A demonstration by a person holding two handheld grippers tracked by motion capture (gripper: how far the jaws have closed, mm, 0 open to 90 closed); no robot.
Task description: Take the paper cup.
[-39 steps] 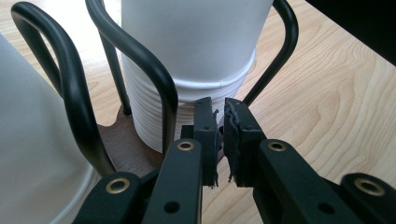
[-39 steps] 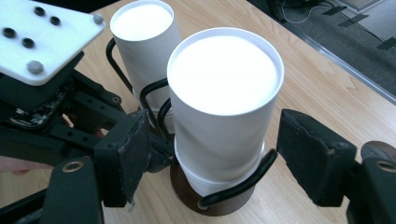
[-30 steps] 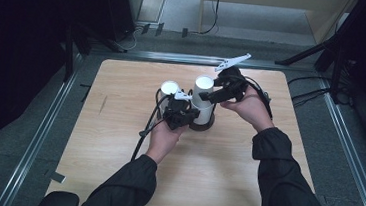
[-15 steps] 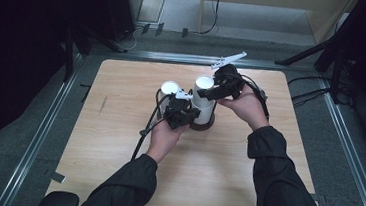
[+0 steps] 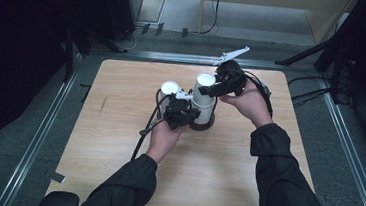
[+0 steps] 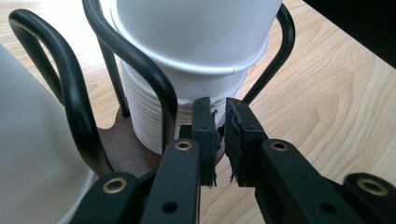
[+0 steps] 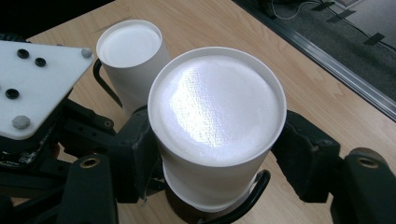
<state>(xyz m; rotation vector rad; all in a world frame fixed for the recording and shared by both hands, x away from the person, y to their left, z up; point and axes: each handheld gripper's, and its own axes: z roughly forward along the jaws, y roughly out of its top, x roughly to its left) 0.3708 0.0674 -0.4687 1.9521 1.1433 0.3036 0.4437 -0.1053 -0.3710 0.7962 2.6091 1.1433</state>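
Lifted slightly since before, the right hand-held gripper point(image 7: 217, 154) clasps the top cup point(image 7: 217, 121); left hand-held gripper point(image 6: 220, 135) nearly closed, empty.

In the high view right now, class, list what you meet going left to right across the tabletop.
Bare table → small white cup → left gripper → white cup stack → right gripper → right hand.

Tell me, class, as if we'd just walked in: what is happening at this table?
A person works with a gripper in each hand on a wooden table. The right gripper has its fingers on either side of the top white cup of an upside-down stack held in a black wire holder. The left gripper, fingers nearly closed, sits low against the stack's base. A second stack of cups stands beside it.
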